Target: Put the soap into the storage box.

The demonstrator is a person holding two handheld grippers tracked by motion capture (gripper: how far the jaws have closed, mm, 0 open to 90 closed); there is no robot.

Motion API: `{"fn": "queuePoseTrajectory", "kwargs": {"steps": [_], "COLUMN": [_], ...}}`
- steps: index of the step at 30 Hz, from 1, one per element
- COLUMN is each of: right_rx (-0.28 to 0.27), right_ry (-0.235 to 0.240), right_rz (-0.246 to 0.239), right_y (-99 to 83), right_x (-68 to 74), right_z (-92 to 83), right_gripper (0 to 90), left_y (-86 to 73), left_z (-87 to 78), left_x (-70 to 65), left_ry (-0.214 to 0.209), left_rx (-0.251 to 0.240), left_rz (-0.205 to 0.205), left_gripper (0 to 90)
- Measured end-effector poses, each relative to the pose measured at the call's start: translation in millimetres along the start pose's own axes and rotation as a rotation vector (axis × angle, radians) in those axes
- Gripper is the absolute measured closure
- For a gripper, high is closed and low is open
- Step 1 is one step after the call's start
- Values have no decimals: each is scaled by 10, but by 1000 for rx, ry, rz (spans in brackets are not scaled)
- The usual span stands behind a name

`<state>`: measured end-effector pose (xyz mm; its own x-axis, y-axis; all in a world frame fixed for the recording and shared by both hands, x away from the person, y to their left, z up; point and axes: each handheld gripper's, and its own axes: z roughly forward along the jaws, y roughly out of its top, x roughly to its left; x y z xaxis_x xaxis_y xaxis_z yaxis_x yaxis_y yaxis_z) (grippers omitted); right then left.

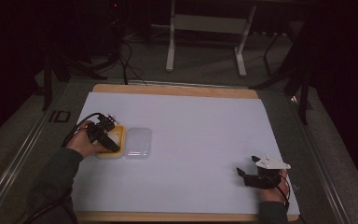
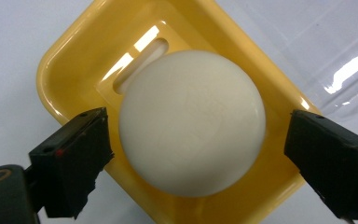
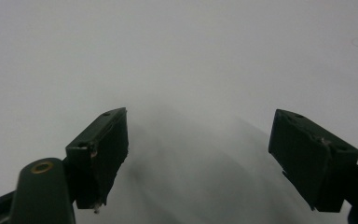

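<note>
A round white soap (image 2: pixel 192 122) lies in a yellow soap dish (image 2: pixel 70 60) on the white sheet. My left gripper (image 2: pixel 198 156) hangs just above it, open, one jaw on each side of the soap with small gaps. In the high view the left gripper (image 1: pixel 106 136) sits over the yellow dish (image 1: pixel 119 133) at the table's left. A clear plastic lid (image 1: pixel 138 143) lies flat right beside the dish. My right gripper (image 1: pixel 247 175) rests near the front right of the sheet, open, with bare white surface between its jaws (image 3: pixel 198 154).
The white sheet (image 1: pixel 191 140) covers a wooden board (image 1: pixel 172 90). A dark floor with cables and a white table frame (image 1: pixel 205 28) lies beyond the far edge. The clear lid (image 2: pixel 335 51) shows at the upper right of the left gripper view.
</note>
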<state>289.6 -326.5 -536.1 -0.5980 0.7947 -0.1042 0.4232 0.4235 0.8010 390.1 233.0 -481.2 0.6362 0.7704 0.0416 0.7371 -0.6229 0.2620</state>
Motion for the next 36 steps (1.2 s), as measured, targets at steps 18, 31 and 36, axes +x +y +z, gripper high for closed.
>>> {"fn": "queuePoseTrajectory", "kwargs": {"steps": [18, 31, 36], "right_rx": [-2, -5, -4], "right_ry": [-3, -4, -2], "right_rz": [2, 4, 8], "right_y": [-1, -2, -1], "right_x": [-1, 0, -5], "right_z": [-2, -3, -2], "right_gripper": [197, 197, 197], "left_y": [-63, 35, 84], "left_z": [-302, -256, -274], "left_x": [-98, -128, -258], "left_ry": [-4, -44, -36], "left_rx": [-167, -237, -285], "left_rz": [36, 27, 57], "left_gripper": [218, 291, 294]}}
